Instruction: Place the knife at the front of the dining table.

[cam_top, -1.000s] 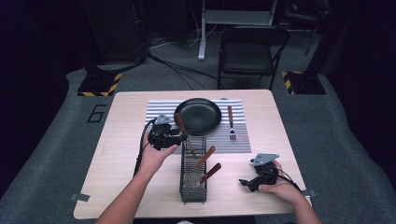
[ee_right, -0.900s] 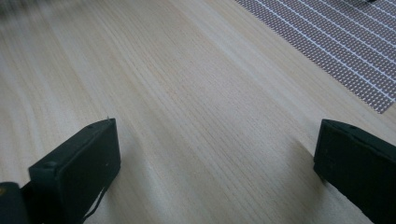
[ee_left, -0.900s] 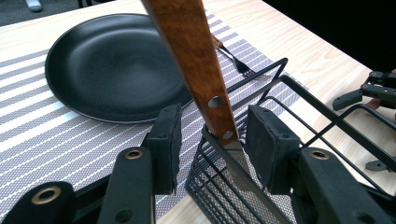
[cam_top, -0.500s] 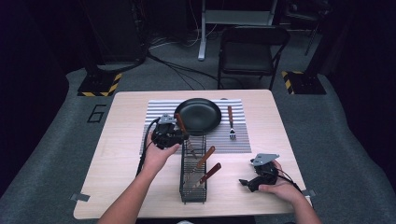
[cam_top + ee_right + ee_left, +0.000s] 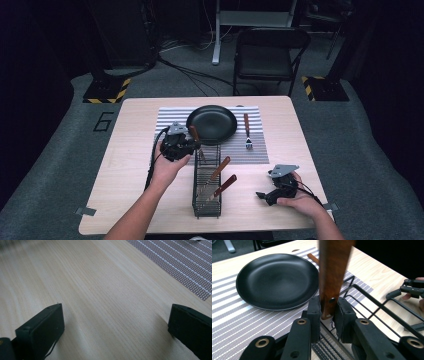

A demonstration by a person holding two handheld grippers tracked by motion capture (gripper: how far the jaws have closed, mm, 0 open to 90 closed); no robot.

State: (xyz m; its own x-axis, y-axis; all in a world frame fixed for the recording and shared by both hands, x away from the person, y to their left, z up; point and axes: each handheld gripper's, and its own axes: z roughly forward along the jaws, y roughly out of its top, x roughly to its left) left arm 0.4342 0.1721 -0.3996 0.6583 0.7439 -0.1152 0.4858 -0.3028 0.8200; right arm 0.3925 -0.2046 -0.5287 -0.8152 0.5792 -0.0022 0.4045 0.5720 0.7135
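Left gripper [image 5: 327, 312] jaws, just closing, now clamping wooden utensil handle [image 5: 334, 277] at far end of wire rack [image 5: 207, 182]. Lifting straight up advised, clearing black pan [image 5: 212, 124]. Right gripper [image 5: 265, 196] resting wide open, near right.

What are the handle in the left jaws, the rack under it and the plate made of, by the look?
Handle: likely wood, brown with dark grain, glossy varnish, rivets showing. Rack: thin black wire bars, probably coated metal. Plate: black with a soft satin sheen; ceramic or coated metal, can't tell which.
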